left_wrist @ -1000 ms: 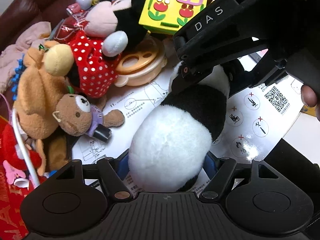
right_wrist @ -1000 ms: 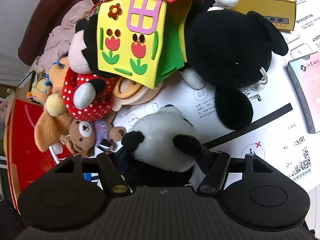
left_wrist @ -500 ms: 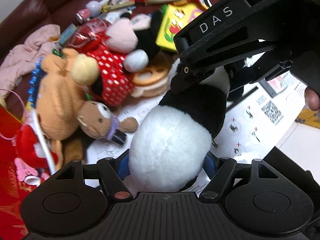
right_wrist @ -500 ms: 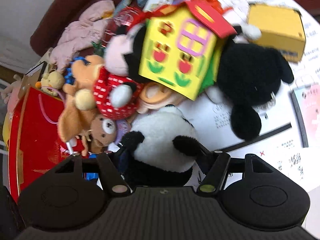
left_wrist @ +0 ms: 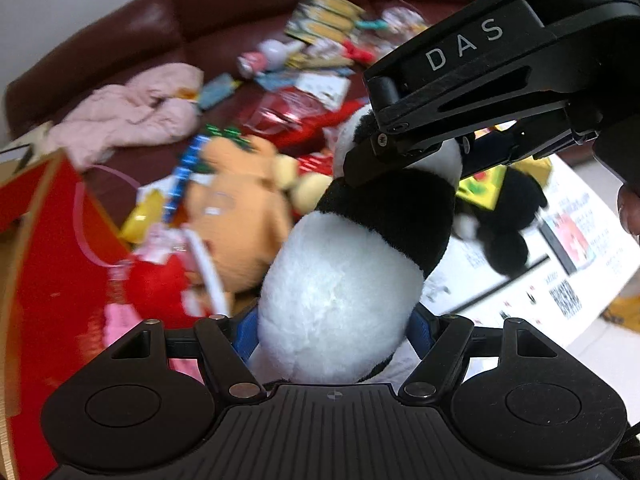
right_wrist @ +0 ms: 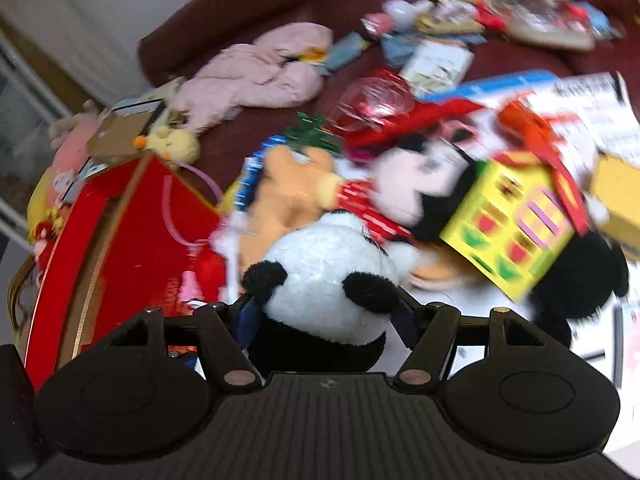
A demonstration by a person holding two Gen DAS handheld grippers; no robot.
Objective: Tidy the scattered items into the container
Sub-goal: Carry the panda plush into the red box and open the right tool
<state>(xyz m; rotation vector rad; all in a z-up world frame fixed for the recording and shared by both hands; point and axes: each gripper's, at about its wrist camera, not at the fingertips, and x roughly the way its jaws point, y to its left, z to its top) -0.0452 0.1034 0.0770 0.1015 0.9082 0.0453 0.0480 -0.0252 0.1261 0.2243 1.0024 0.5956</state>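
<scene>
A black and white panda plush (left_wrist: 352,276) is held by both grippers, lifted above the table. My left gripper (left_wrist: 332,332) is shut on its white rear end. My right gripper (right_wrist: 324,320) is shut on its neck, with the panda's head (right_wrist: 324,272) facing away; its black body reaches in from the upper right of the left wrist view (left_wrist: 480,92). The red container (right_wrist: 132,248) lies at the left, also in the left wrist view (left_wrist: 52,264), with a pink loop handle.
A pile of plush toys lies ahead: an orange plush (left_wrist: 236,216), a Minnie plush (right_wrist: 420,184), a black plush (left_wrist: 508,216) and a yellow foam house (right_wrist: 516,224). White instruction sheets (left_wrist: 568,280) cover the table at right. A brown sofa (right_wrist: 248,8) with clutter is behind.
Both grippers have lifted the panda and swung it left toward the red container. The view now takes in the sofa and more of the container; the toy pile has dropped away below.
</scene>
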